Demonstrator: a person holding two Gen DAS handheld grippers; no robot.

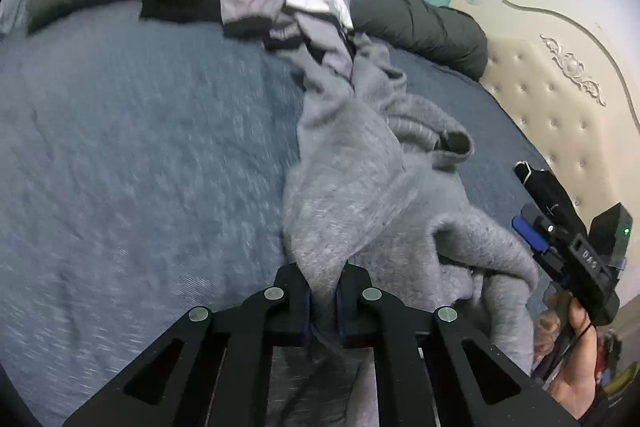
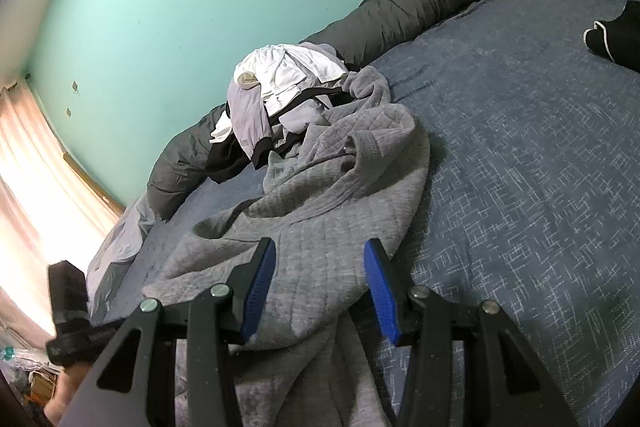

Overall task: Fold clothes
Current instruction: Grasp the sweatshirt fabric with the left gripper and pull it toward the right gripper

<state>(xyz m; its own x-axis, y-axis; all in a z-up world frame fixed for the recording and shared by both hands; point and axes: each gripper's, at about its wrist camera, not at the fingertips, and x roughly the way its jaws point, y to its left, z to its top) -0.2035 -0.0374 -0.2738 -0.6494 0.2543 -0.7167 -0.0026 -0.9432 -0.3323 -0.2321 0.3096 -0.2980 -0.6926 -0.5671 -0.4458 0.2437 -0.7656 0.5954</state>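
Pinched in the left claw [image 1: 323, 293], the grey sweater [image 1: 360, 163] lies crumpled on the bed [image 1: 120, 147] beneath the half-open, empty right claw [image 2: 320, 287], and its far end, seemingly tangled in the clothes pile [image 2: 280, 95], could drag that along.

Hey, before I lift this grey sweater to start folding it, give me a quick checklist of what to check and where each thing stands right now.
1. Left gripper pinching the grey sweater: ok, fabric is clamped between its closed pads.
2. Right gripper holding fabric: not ok, jaws stand open over the sweater, gripping nothing.
3. Sweater free of the clothes pile: not ok, its far end touches the pile and may drag it.
4. Bare blue bedspread to lay it flat on: ok.
5. Which part of the sweater the left gripper holds: cannot tell.
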